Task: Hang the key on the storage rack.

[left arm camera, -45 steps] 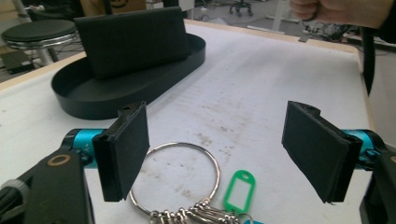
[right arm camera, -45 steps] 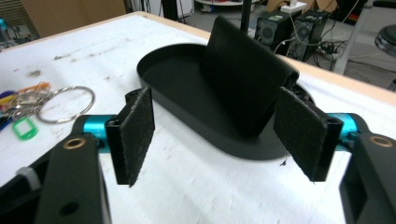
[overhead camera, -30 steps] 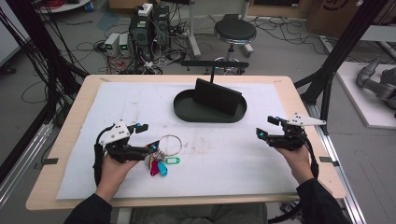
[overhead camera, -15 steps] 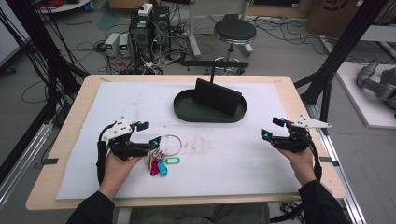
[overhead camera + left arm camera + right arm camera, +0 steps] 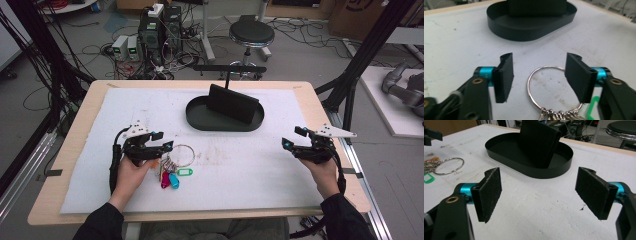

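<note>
Tray: black oval tray (image 5: 200,117) at the far middle; a black wallet (image 5: 233,103) stands in it.
Keys: key ring (image 5: 546,87) lies near left, between the left gripper (image 5: 539,75) pads, untouched.
Left jaws: closing, half wide.
Right gripper (image 5: 541,195): jaws wide, holding nothing.

Black sleeves covering both forearms, black left tongs (image 5: 167,146) and right tongs (image 5: 286,142) showing cyan collars, brass screws, grey three-cornered plates, trailing black cables
</note>
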Demonstrator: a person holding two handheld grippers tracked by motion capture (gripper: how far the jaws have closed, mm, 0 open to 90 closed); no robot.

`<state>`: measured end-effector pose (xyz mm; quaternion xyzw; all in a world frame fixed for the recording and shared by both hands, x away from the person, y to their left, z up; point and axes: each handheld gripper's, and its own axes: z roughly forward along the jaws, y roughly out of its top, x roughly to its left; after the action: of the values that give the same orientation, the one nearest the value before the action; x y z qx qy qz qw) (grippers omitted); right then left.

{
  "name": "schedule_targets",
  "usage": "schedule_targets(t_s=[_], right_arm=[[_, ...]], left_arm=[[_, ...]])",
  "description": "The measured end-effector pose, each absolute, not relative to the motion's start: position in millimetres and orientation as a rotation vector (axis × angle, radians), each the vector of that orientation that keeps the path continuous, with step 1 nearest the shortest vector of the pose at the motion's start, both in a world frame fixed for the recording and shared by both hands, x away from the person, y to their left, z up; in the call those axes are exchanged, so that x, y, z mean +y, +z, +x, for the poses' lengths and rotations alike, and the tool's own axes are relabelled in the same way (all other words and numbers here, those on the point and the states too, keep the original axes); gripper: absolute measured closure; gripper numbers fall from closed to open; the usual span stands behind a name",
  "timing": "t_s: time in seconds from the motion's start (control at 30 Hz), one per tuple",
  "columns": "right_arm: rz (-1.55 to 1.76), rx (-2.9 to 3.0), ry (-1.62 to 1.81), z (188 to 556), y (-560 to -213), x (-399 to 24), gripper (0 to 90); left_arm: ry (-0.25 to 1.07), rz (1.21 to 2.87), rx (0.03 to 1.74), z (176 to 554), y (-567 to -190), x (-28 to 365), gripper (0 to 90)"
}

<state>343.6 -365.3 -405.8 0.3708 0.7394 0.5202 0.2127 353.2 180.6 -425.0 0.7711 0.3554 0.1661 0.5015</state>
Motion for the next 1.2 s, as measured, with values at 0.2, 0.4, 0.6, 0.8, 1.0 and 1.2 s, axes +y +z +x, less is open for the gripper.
schedule_targets(t_s=[0.2, 0.4, 0.6, 0.8, 1.0, 1.2], right_arm=[[1.047, 2.048, 1.44, 344, -407, -368, 21.6], [1.044, 2.054, 1.432, 344, -407, -368, 21.6], [1.035, 2.066, 1.431, 344, -408, -367, 25.4], [1.036, 2.058, 1.431, 344, -408, -368, 25.4], [1.031, 2.064, 1.431, 344, -408, -368, 25.4], [1.031, 2.06, 1.434, 344, -408, -367, 25.4]], left_arm=[[0.4, 1.92, 0.88, 358, -429, 174, 50.4], [0.414, 2.011, 0.901, 361, -435, 165, 61.3], [0.382, 2.061, 0.938, 366, -442, 162, 68.4], [0.375, 2.101, 0.969, 369, -447, 160, 71.9], [0.406, 2.113, 0.964, 369, -447, 159, 78.9], [0.435, 2.144, 0.928, 365, -446, 154, 84.7]])
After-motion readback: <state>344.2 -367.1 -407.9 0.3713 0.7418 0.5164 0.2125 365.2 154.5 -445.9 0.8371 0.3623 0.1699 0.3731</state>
